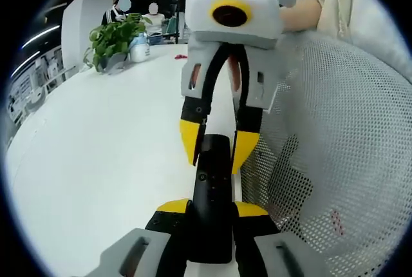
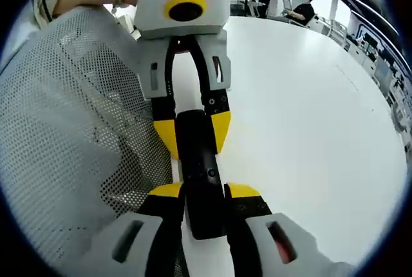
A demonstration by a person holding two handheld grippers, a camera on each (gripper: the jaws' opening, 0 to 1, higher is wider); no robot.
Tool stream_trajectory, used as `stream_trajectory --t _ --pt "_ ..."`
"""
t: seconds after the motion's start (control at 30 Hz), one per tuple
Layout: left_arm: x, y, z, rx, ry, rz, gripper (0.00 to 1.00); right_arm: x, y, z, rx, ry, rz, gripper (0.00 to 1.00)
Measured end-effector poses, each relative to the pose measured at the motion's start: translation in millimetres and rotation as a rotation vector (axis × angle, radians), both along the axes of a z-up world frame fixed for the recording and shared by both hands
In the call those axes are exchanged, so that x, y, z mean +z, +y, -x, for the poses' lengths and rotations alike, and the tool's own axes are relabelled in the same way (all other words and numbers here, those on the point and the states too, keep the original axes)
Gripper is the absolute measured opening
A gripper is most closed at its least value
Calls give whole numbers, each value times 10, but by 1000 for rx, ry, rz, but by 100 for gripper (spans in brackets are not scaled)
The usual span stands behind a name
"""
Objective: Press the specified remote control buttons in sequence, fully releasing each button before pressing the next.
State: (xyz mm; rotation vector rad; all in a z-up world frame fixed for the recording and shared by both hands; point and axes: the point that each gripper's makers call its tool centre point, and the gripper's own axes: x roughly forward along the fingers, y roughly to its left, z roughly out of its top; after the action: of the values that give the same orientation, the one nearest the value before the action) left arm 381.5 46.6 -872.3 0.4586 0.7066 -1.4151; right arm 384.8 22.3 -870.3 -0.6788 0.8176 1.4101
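— While clamped at both ends like that, sits where, exactly?

— Held between the two: remote (image 1: 211, 187) lengthwise, near end in the left gripper (image 1: 211, 207), far end in the right gripper (image 1: 215, 151). Seen the other way round from the right gripper view: remote (image 2: 201, 180) with its near end in the right gripper (image 2: 205, 191) and its far end in the left gripper (image 2: 193, 136). Lies over the white table (image 1: 96, 161), close to its edge, just beside a mesh chair (image 1: 341, 161). Cannot tell whether resting on the top or lifted off it.

— Jaws?

— Both pairs closed onto the remote's long sides, yellow tips pressed against the black casing. No gap to speak of at either end.

— How to handle, then?

— Probably light, stiff and slim; glossy plastic, so likely slippery under hard tips. Not fragile, but apt to twist or squirt out if pinched off-centre. Best taken across the narrow width, low on one end, well away from the keys. Shows one small round button (image 2: 211, 172) on the upper face, between the two grips.

— And for pressing?

— Needs one grip kept as the anchor and the other freed, then brought down tip-first on the key. Calls for a gentle push straight down, then a full lift off, lest the body tilt in the single hold.
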Motion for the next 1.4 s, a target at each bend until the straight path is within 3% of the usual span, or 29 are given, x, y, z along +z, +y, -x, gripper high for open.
stream_trajectory --t 0.03,0.1,0.13,0.17,0.2,0.73,0.9,1.17,1.4 --pt "-1 1 0 0 0 0 25 -2 0 7 6 0 -2 25" --pt "-1 2 -2 3 2 1 25 -103 -113 -7 57 -47 83 26" --pt "-2 1 -2 4 2 1 25 -127 -114 -27 55 -84 86 25" --pt "-2 1 -3 5 2 2 25 -79 -55 -2 121 -94 58 25" --pt "-2 1 -2 5 2 2 25 -78 -67 3 62 -57 76 25" --pt "5 -9 1 12 -5 2 25 -97 -73 -8 92 -62 83 25" --pt "12 -32 -18 39 20 -36 25 -95 -75 -7 65 -58 73 25" --pt "-24 -66 7 -77 -106 -55 25 -101 -80 -15 76 -61 55 25" --pt "-10 -81 -39 18 -45 -4 26 -102 -67 -13 82 -59 59 25"
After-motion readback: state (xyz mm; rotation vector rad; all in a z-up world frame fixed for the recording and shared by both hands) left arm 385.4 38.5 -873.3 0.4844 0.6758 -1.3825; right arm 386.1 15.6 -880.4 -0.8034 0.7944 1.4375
